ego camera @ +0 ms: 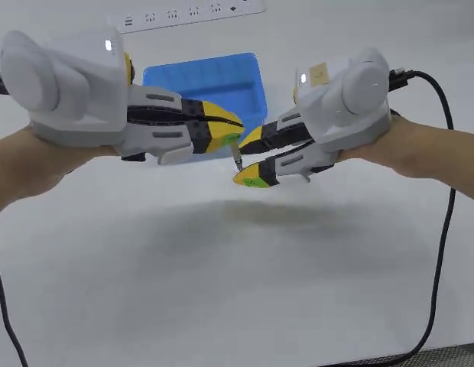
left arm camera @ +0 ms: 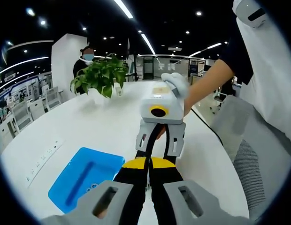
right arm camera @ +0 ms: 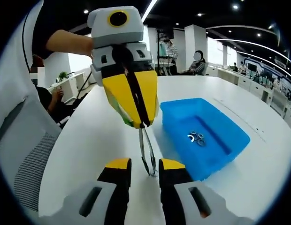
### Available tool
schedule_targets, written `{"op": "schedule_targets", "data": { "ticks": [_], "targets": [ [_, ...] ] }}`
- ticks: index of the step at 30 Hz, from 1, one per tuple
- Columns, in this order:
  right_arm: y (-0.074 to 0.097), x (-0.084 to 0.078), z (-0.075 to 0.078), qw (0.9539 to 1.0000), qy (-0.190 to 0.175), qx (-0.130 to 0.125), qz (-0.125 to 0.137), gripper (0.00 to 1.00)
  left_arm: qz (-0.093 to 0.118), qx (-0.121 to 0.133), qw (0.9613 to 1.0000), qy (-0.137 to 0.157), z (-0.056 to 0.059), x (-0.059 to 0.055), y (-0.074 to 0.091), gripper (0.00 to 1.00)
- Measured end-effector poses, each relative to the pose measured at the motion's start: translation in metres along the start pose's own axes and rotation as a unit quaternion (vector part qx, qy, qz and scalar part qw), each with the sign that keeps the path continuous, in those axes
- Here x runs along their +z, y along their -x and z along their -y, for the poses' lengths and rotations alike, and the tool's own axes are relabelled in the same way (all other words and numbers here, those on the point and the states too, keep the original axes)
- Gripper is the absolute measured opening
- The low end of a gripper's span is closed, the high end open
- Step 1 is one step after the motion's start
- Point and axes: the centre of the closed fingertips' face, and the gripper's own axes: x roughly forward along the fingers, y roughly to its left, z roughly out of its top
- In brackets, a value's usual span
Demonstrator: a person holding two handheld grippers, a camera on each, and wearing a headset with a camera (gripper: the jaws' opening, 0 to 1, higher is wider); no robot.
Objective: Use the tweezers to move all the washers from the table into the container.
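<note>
Blue container (ego camera: 222,84) sits on the white table (ego camera: 222,290) at the far side of the head view, behind both grippers; a white power strip (ego camera: 183,14) lies beyond it. Left gripper (ego camera: 233,130) comes in from the left, jaws pressed together on the upper end of the tweezers (ego camera: 238,159), which hang tip-down from them. Right gripper (ego camera: 252,160) comes in from the right with jaws spread, one above and one below, the tweezers just beside the gap; contact cannot be told here. A black cable (ego camera: 443,229) runs from the right gripper down across the table. Left gripper view: own jaws rise closed, yellow tips together, pointing at the right gripper, which faces them head-on. Container lies to the lower left on the table, the power strip further left, a potted plant (left arm camera: 101,75) at the table's far end. Tweezers are too thin to make out clearly in this view. Right gripper view: own two yellow-tipped jaws stand apart, with the tweezers hanging down between them, arms close to each jaw; touching cannot be confirmed. Left gripper pinches the tweezers from above. Container is near, to the right of the tweezers; several washers (right arm camera: 197,137) lie together on its floor. Whether the tweezers' tips hold anything cannot be told.
</note>
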Motion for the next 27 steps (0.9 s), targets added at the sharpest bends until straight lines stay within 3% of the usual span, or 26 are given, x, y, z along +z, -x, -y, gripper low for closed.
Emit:
{"op": "schedule_targets", "data": {
  "ticks": [11, 18, 23, 27],
  "targets": [
    [-0.0014, 0.0002, 0.0019, 0.9998, -0.001, 0.018, 0.001, 0.13, -0.006, -0.003, 1.0000, 0.001, -0.0004, -0.0056, 0.0019, 0.04],
    [-0.0028, 0.0002, 0.0010, 0.9994, 0.018, 0.029, -0.009, 0.12, -0.010, -0.008, 0.9999, -0.001, -0.0028, -0.0080, -0.0002, 0.04],
    [-0.0027, -0.0005, 0.0001, 0.9980, 0.055, 0.024, -0.019, 0.09, -0.012, -0.006, 0.9999, 0.000, -0.0049, -0.0090, -0.0010, 0.05],
    [-0.0038, -0.0018, 0.0018, 0.9976, 0.062, 0.021, -0.022, 0.09, -0.011, 0.000, 0.9999, 0.005, -0.0044, -0.0083, -0.0021, 0.05]
  ]
}}
